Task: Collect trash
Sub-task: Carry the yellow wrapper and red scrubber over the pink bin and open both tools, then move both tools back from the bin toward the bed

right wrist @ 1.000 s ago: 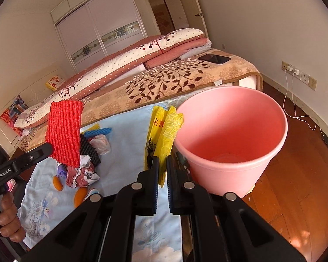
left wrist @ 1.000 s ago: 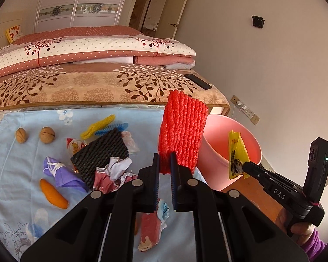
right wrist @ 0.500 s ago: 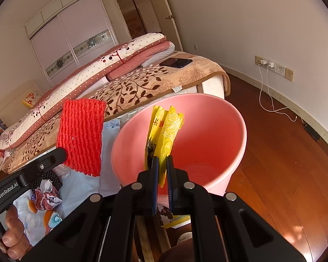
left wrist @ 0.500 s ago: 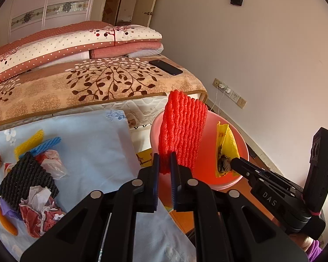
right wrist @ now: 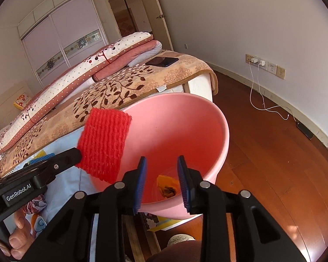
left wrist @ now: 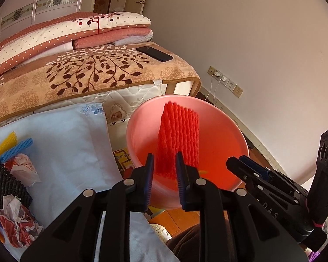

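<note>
Both tools hang over the pink bucket (right wrist: pixel 216 131), which stands on the wooden floor (right wrist: pixel 273 152) against the foot of the bed (left wrist: pixel 98 74). My left tool (left wrist: pixel 164 174) is spreading its jaws. The red foam net (left wrist: pixel 178 137) stands upright between the blue pads, above the bucket's mouth, and I cannot tell whether either pad touches it. In the right view the net's lower corner sits just at that tool's tip. My right tool (right wrist: pixel 161 179) is also spreading its jaws, with nothing between them. Past its tips, a crumpled yellow wrapper (right wrist: pixel 167 185) lies on the bucket's bottom. To the left, a light blue cloth (left wrist: pixel 65 142) carries the remaining litter: a black foam net (left wrist: pixel 4 183), crumpled red and white paper (left wrist: pixel 17 224), white tissue (left wrist: pixel 24 168), plus blue (left wrist: pixel 17 149) and yellow (left wrist: pixel 4 145) foam strips. A dark phone (left wrist: pixel 154 53) lies on the bed's blanket.
</note>
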